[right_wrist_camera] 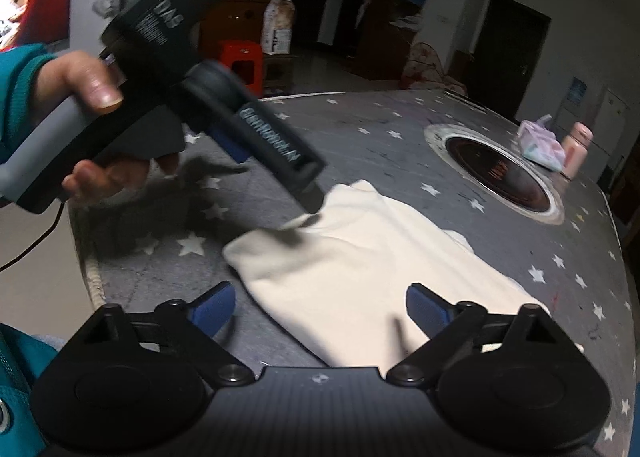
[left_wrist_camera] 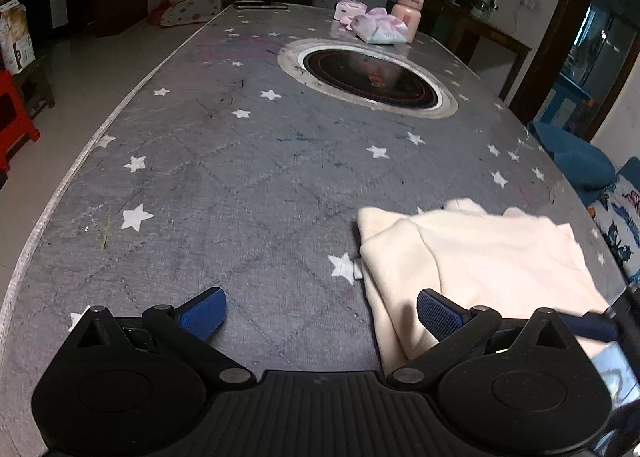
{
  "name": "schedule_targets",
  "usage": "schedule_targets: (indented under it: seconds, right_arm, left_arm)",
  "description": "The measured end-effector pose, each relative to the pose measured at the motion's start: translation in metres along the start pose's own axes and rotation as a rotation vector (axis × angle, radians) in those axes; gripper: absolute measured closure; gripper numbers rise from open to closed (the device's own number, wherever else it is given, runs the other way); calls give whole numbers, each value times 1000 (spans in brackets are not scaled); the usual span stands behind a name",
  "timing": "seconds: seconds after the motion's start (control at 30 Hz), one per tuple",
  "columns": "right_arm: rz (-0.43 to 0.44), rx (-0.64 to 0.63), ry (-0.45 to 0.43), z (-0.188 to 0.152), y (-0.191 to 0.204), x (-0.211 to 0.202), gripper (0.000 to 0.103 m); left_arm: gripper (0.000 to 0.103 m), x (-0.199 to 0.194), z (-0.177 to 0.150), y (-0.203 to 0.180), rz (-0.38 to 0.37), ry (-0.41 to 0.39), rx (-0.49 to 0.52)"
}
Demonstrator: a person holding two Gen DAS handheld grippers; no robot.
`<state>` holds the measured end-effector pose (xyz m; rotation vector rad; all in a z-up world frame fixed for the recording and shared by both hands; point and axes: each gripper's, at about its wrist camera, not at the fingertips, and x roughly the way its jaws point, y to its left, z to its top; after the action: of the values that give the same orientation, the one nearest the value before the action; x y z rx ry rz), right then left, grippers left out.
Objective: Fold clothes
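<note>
- Dim household clutter is ringing a grey star-printed desk (left_wrist_camera: 192,161), and both jaws are hanging low over its near end, spread wide and gripping nothing.
- Left gripper (left_wrist_camera: 322,311) is hovering with its right blue pad (left_wrist_camera: 438,315) just over the near-left edge of the cream garment (left_wrist_camera: 480,253) while its left pad is sitting over bare desk; nothing is lying between the jaws.
- Right gripper (right_wrist_camera: 320,307) is also standing released, with the near end of the cream garment (right_wrist_camera: 360,265) lying between and just beyond its pads.
- In the right wrist view the left gripper is coming in from the far left, its tip touching or nearly touching the garment's far-left corner; blur is hiding which.
- Cloth is looking already doubled over, layered and soft, lying near the desk's right side, well apart from the round inset burner (left_wrist_camera: 370,75).
- Risk: closing on only the top layer would be peeling the fold open instead of carrying it.
- Risk: a pad dragging along the cloth would be bunching it or skewing the edges.
- Risk: with both grippers working so near each other, they could be colliding.
- Far packets (left_wrist_camera: 384,29) and pink bottle (left_wrist_camera: 408,11) are staying well clear.
</note>
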<state>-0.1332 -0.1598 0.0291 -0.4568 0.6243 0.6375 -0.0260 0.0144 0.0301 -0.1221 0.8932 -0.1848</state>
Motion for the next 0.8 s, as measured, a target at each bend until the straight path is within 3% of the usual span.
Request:
schedule_targets:
  seconds: [0.27,0.4,0.6,0.8]
  right_arm:
    - [12,-131,17,8,29,18,30]
    - [25,-144,23,12,33,26,48]
    - [31,-68,15,16,20,25,82]
    - [85,76,-20,21,-8,11,87]
  left_arm:
    - [0,1,3,6,-37,12,-51]
    - [0,2,4,11,-93,32,-113]
    - [0,5,4,16,-180,56,-212]
    - [0,13,5,18,-262,77,-343]
